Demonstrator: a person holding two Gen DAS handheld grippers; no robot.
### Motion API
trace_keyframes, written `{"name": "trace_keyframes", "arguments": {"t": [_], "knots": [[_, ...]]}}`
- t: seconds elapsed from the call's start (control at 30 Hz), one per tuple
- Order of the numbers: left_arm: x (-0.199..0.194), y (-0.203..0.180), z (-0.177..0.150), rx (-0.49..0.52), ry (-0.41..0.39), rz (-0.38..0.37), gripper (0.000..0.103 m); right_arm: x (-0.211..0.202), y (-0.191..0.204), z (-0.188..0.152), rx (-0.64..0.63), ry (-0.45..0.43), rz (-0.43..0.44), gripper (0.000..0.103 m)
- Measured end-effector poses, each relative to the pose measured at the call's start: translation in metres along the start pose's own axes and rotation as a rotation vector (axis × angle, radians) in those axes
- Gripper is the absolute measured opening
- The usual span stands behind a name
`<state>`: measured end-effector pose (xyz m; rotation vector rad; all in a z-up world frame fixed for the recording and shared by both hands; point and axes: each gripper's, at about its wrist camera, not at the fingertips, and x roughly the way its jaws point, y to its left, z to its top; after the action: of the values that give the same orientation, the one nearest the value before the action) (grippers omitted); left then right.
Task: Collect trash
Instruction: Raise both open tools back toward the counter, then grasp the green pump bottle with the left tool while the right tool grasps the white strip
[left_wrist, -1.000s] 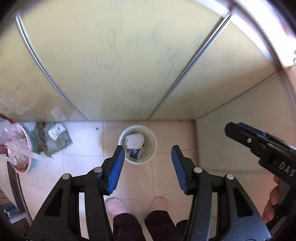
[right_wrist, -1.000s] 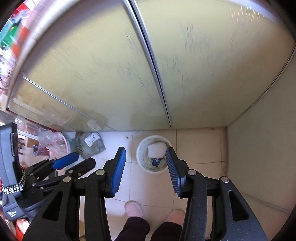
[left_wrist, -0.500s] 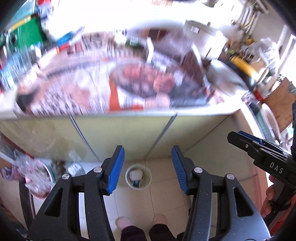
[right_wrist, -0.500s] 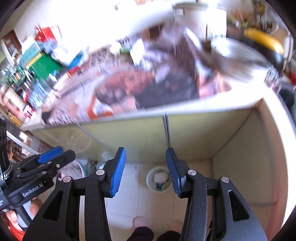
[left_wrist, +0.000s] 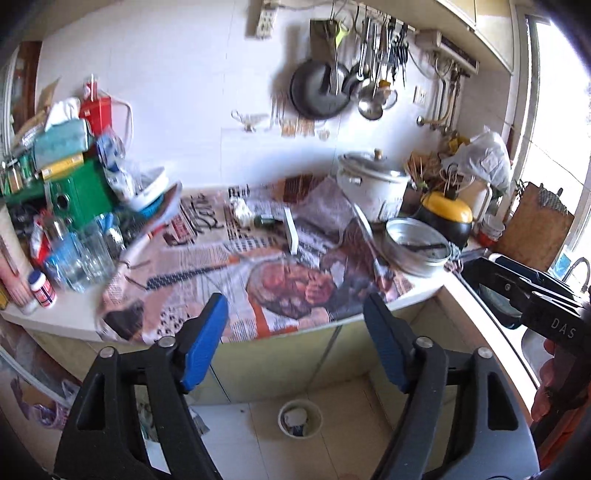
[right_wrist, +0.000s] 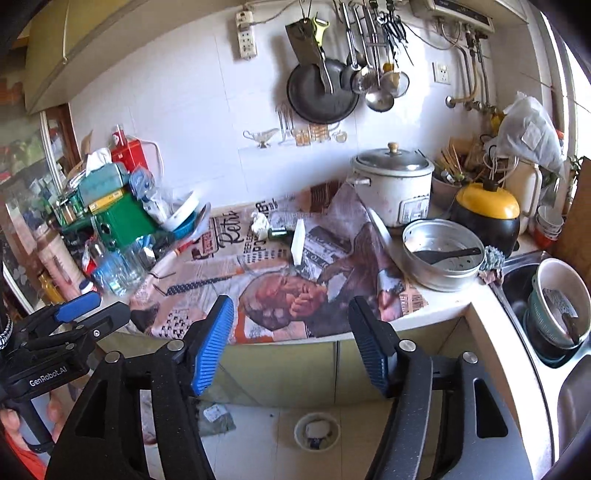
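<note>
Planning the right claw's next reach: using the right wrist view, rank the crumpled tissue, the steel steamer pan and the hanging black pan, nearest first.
From the right claw:
1. Steel steamer pan, right, on the counter.
2. Crumpled tissue, centre-left, farther back on the newspaper.
3. Hanging black pan, on the back wall.

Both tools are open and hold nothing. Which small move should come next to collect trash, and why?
Probably move the right tool forward over the newspaper-covered counter toward the crumpled white paper. It looks like trash and lies free near the wall, while the bin on the floor already holds some pieces. The left tool is also open, so either one could reach.
</note>
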<state>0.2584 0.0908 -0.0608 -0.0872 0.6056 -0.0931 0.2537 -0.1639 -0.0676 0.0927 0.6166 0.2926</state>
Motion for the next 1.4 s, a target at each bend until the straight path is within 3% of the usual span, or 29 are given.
{"name": "trace_keyframes", "arguments": {"t": [0.07, 0.3, 0.7, 1.03, 1.23, 1.4], "knots": [[-0.007, 0.001, 0.008, 0.001, -0.032, 0.005, 0.089, -0.006, 0.001, 0.006, 0.008, -0.034, -0.002, 0.068], [0.011, 0.003, 0.033, 0.001, -0.052, 0.02, 0.092, -0.003, -0.005, 0.027, 0.013, -0.081, -0.005, 0.068], [0.099, -0.007, 0.103, -0.037, -0.043, 0.109, 0.092, 0.076, -0.055, 0.084, -0.027, -0.059, 0.046, 0.068], [0.172, -0.01, 0.135, -0.128, -0.009, 0.21, 0.093, 0.147, -0.087, 0.129, -0.102, 0.01, 0.131, 0.068], [0.217, 0.005, 0.138, -0.136, 0.069, 0.255, 0.093, 0.202, -0.083, 0.131, -0.097, 0.116, 0.192, 0.068], [0.255, 0.035, 0.144, -0.153, 0.128, 0.242, 0.093, 0.244, -0.07, 0.127, -0.103, 0.19, 0.196, 0.068]]}}
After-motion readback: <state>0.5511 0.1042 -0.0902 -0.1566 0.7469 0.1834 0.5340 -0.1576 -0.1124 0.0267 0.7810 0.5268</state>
